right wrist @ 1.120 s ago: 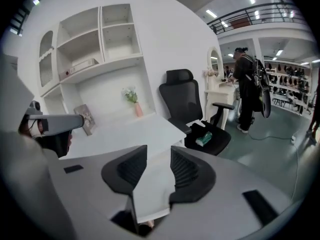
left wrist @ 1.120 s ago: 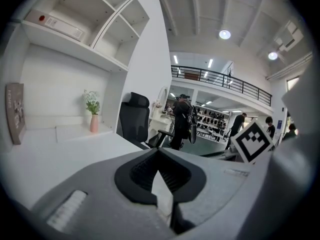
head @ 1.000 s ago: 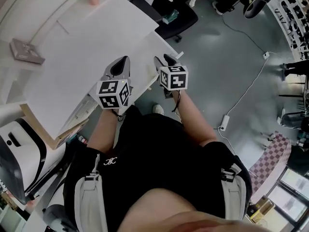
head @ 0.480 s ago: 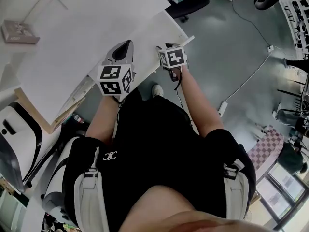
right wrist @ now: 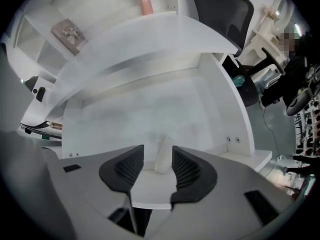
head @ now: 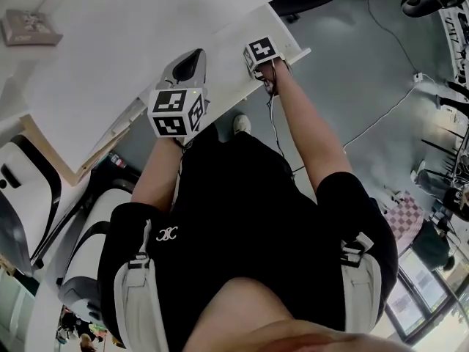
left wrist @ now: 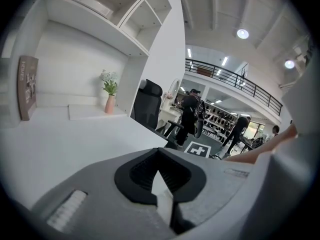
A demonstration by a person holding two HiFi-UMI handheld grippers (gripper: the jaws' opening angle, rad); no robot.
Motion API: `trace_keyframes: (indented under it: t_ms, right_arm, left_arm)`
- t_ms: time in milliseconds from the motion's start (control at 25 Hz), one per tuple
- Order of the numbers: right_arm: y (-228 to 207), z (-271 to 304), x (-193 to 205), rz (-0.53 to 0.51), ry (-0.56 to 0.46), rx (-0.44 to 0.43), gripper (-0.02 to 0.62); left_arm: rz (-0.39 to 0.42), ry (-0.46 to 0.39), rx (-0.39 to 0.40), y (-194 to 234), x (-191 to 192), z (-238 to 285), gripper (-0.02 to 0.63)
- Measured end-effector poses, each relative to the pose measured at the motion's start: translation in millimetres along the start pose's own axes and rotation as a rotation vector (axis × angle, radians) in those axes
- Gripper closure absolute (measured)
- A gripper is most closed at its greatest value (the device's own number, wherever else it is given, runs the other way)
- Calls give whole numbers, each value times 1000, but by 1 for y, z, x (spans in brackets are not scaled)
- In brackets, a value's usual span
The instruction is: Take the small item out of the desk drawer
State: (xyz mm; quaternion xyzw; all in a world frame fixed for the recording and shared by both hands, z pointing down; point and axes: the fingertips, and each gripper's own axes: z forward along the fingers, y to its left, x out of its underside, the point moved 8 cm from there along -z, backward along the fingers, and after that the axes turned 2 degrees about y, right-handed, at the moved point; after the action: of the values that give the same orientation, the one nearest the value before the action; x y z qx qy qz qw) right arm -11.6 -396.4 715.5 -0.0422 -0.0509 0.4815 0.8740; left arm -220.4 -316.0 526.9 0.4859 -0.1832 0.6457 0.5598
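Note:
My right gripper (right wrist: 157, 166) stands open at the front of the pulled-out white desk drawer (right wrist: 150, 109). The drawer's white handle (right wrist: 162, 156) stands between the jaws, close to the right pad, with a gap on the left. The drawer's inside looks pale and blurred, and I can make out no small item in it. In the head view the right gripper's marker cube (head: 262, 52) sits at the desk's near edge and the jaws are hidden behind it. My left gripper (head: 192, 59) hovers shut and empty over the white desk top (head: 110, 64).
A framed picture (head: 29, 26) leans at the desk's back left. A pink vase with a plant (left wrist: 109, 96) stands by the shelves. A black office chair (left wrist: 150, 104) is beyond the desk's far end. A white cable (head: 396, 101) runs across the grey floor at right.
My right gripper has moved forward and away from me to the desk's edge, up to the drawer. The left gripper stays over the desk top.

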Motion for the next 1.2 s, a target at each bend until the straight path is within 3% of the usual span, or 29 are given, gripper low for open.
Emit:
trace_keyframes:
  t_ms: [280,600,1200]
  right_arm:
    - [-1,35,-11,-59,178,4,423]
    - [-6,63,-20,-90,304,37,423]
    - [-23,79,-22,-24,381,74,453]
  left_arm:
    - [-26,-7,-57,22,3,-12,591]
    - [-60,-8,-104,39,9,-25,592]
    - [-99,4,-144,53,22,-39,592]
